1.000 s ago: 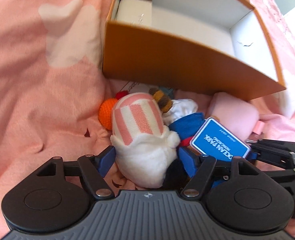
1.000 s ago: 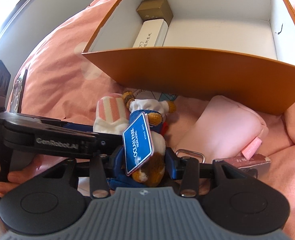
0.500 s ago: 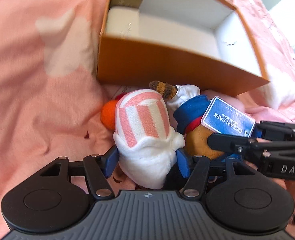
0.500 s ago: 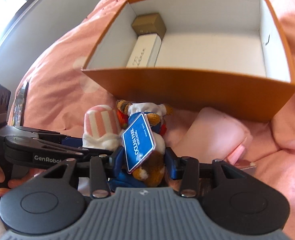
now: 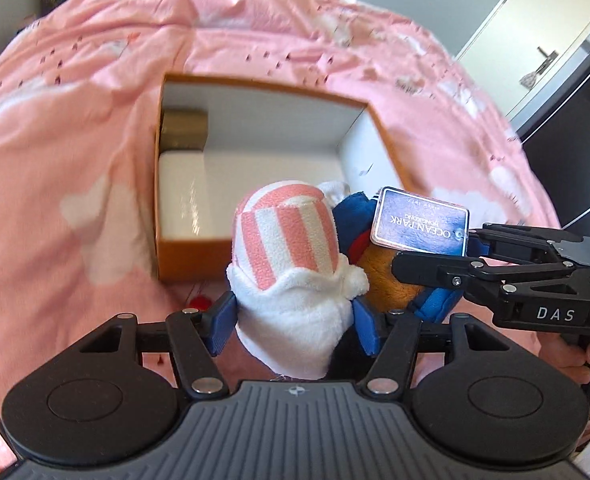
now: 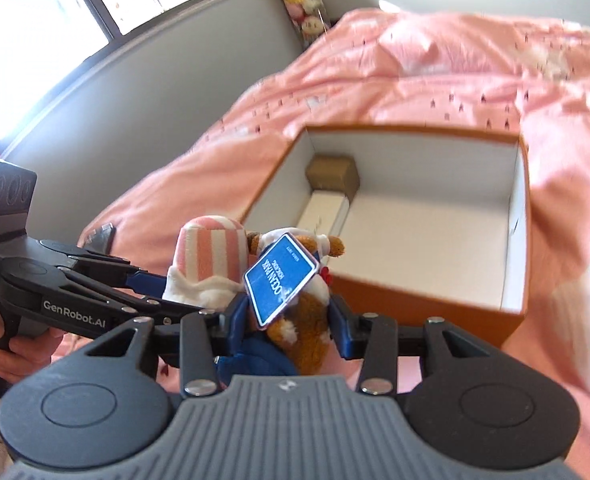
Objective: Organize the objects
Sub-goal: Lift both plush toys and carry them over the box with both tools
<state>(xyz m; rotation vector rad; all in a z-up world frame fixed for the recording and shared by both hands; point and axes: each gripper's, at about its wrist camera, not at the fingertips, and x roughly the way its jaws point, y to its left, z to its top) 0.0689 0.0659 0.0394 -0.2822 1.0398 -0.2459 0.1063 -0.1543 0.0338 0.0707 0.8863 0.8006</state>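
Observation:
My left gripper [image 5: 293, 316] is shut on a pink-and-white striped plush [image 5: 291, 248] and holds it in the air. My right gripper [image 6: 287, 320] is shut on a brown plush bear [image 6: 303, 332] in blue clothes with a blue Ocean Park tag [image 6: 281, 284]. The two toys hang side by side, touching, above the near wall of an open orange box [image 5: 183, 252] with a white inside [image 6: 427, 236]. The striped plush [image 6: 211, 256] and the left gripper [image 6: 147, 280] show in the right wrist view. The bear [image 5: 391, 284], its tag [image 5: 419, 224] and the right gripper [image 5: 447, 276] show in the left wrist view.
The box holds a gold-brown carton [image 6: 333, 172] and a white carton [image 6: 323, 216] along its left wall. It rests on a pink bedspread [image 5: 75, 140]. A grey wall and window [image 6: 55, 20] are on the left. A white cabinet door [image 5: 543, 40] is at the back right.
Both grippers have risen with their toys off the bedspread. The box now lies further below, and the pink pouch beside it is out of view.

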